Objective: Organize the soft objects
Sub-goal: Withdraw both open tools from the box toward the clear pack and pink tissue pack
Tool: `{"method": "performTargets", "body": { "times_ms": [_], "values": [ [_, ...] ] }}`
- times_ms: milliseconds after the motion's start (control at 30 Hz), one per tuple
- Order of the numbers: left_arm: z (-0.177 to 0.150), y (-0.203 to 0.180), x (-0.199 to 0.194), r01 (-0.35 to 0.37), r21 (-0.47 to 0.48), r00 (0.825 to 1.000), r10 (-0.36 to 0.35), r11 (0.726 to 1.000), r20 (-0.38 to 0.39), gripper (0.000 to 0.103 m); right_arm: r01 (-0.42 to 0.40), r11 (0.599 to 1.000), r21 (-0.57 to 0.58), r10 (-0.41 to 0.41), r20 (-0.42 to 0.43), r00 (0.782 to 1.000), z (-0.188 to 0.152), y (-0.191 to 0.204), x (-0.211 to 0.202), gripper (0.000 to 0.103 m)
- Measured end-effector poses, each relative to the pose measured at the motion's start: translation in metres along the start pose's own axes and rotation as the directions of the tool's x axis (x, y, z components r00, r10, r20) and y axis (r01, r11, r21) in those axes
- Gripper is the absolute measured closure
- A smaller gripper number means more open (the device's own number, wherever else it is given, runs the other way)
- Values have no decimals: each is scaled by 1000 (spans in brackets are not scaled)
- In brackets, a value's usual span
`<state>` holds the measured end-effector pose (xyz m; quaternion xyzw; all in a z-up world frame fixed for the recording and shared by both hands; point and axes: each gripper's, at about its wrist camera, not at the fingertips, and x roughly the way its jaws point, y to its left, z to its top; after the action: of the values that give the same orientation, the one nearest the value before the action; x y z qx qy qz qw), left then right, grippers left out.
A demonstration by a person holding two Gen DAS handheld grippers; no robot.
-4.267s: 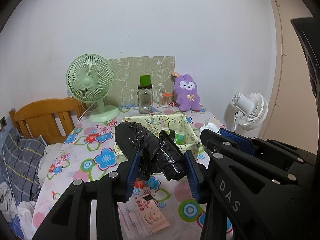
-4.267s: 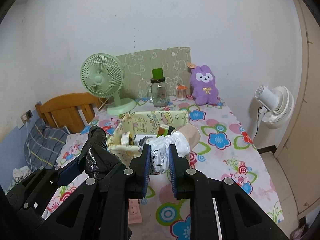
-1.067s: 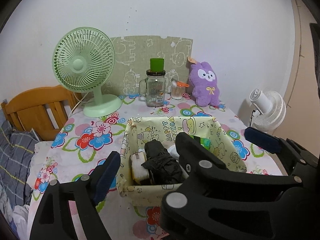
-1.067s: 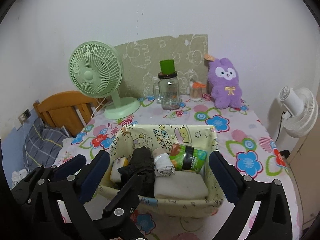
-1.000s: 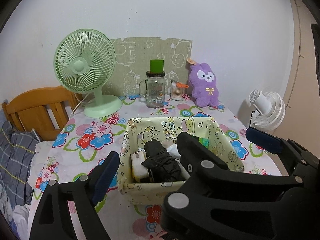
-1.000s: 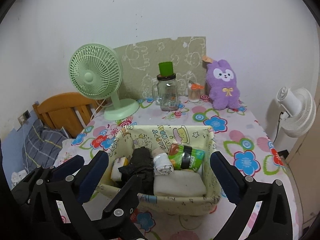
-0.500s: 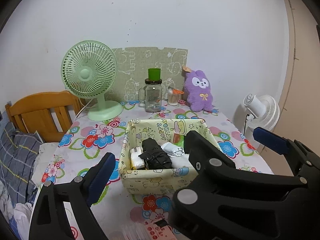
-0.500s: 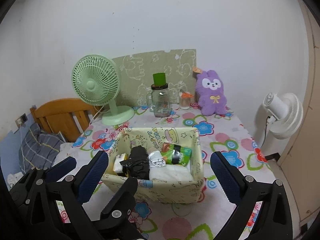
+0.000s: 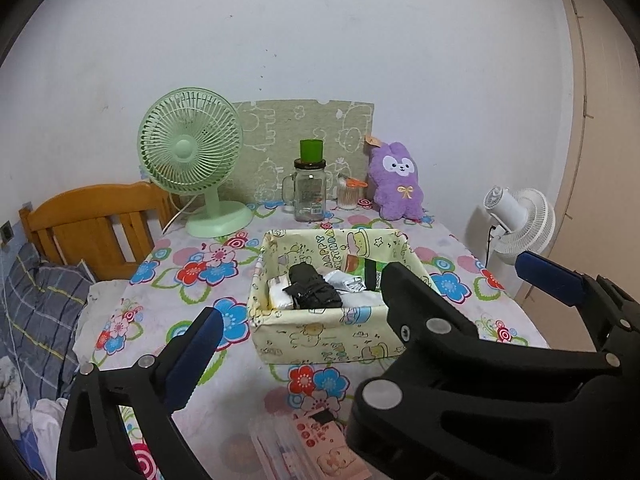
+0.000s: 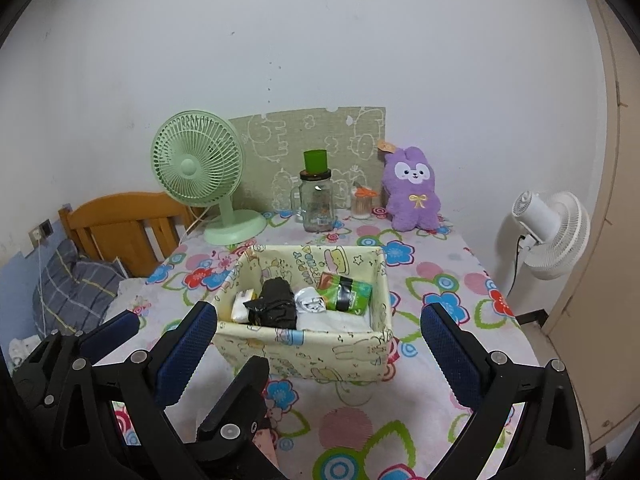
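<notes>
Both tongs empty: left gripper jaws opening, right gripper spread wide. Black bundle and white roll lie inside fabric bin. Risk: soft-walled bin tips if a finger snags its rim.

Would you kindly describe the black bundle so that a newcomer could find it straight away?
Start at the yellow cartoon-print fabric basket in the middle of the flowered table. Inside, left of centre, lies the black bundle, between a white packet and a rolled white item. It is the only all-black, crinkled thing in there.
</notes>
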<state>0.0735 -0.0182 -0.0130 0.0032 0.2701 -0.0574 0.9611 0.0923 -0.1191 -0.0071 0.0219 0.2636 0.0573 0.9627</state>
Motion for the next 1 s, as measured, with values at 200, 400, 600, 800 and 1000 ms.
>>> {"method": "performTargets", "body": {
  "times_ms": [200,400,600,800,1000],
  "values": [
    [-11,-1,-5,11,-4,1000,-11,1000,-7,0,-6,1000,-1,6,-5,1000,-11,0,-9,0],
    [-24,-5,-11,12,0,1000,-12,1000,15,0,9,1000,16,-10,20,1000,-25,-3,-17,0],
    [-34,-7,-15,-3,0,999,3,1000,32,0,21,1000,14,-21,24,999,-35,-5,-19,0],
    [-46,-9,-12,-17,-16,999,18,1000,27,1,26,1000,8,-26,12,1000,-47,-5,-16,0],
    [-58,-9,-10,-33,-43,999,33,999,-8,2,23,1000,-7,-23,-8,1000,-58,-5,-11,0]
  ]
}}
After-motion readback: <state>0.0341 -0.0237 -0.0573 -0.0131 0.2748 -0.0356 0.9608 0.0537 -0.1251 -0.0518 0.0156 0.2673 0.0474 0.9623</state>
